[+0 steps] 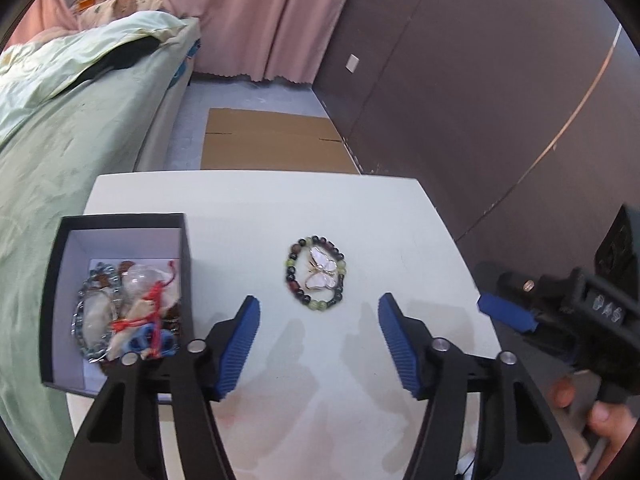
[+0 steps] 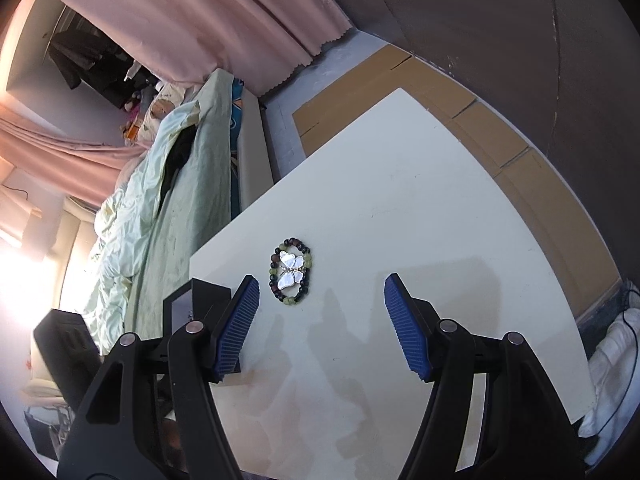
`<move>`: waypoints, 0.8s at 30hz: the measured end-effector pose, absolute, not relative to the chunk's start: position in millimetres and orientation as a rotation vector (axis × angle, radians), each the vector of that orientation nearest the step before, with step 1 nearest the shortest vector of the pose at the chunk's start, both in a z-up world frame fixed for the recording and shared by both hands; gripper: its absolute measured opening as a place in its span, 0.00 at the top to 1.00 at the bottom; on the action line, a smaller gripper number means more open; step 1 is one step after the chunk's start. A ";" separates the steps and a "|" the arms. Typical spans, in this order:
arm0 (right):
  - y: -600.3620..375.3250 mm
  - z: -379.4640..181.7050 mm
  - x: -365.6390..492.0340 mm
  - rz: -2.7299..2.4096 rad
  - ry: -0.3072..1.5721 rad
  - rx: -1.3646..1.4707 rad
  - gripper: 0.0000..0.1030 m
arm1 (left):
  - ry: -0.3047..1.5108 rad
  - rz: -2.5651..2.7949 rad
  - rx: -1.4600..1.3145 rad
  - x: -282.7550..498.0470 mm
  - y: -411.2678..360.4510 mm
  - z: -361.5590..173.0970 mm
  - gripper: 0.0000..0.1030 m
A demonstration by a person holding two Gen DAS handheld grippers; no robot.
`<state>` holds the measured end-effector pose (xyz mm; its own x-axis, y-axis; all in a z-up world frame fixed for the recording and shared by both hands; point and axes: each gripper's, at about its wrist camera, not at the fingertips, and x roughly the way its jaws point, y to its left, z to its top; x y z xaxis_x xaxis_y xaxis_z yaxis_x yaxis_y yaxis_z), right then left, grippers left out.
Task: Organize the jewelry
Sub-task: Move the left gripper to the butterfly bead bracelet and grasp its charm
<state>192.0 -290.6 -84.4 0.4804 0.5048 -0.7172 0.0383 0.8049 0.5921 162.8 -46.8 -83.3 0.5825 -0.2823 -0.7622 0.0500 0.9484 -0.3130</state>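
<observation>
A beaded bracelet [image 1: 294, 276] lies on the white table [image 1: 256, 208] with a pearly butterfly brooch [image 1: 321, 274] inside its ring. My left gripper [image 1: 319, 304] is open and empty, just short of them. A black box [image 1: 120, 220] at the table's left holds several jewelry pieces [image 1: 128, 312], some with red cord. My right gripper [image 2: 322, 282] is open and empty, with the bracelet [image 2: 306, 248] and brooch [image 2: 291, 270] ahead of its left finger. It also shows in the left wrist view at the right edge [image 1: 506, 314].
A bed with a green cover [image 1: 60, 152] runs along the table's left side. Flat cardboard [image 1: 272, 144] lies on the floor beyond the table. A dark wall [image 1: 480, 100] stands to the right. The box corner [image 2: 210, 294] shows in the right wrist view.
</observation>
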 end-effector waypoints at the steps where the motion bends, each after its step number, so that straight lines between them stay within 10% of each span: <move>1: -291.2 -83.6 191.8 0.307 1.042 0.593 0.36 | 0.932 -0.195 -0.251 164.5 -51.0 -85.7 0.49; 24: -294.3 -89.4 214.0 0.315 1.062 0.602 0.36 | 0.965 -0.190 -0.172 215.6 -73.4 -128.1 0.83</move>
<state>214.0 -294.3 -89.4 0.4635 0.5173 -0.7194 0.0413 0.7984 0.6007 215.6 -73.4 -128.1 0.5552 -0.2362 -0.7975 0.0834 0.9698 -0.2291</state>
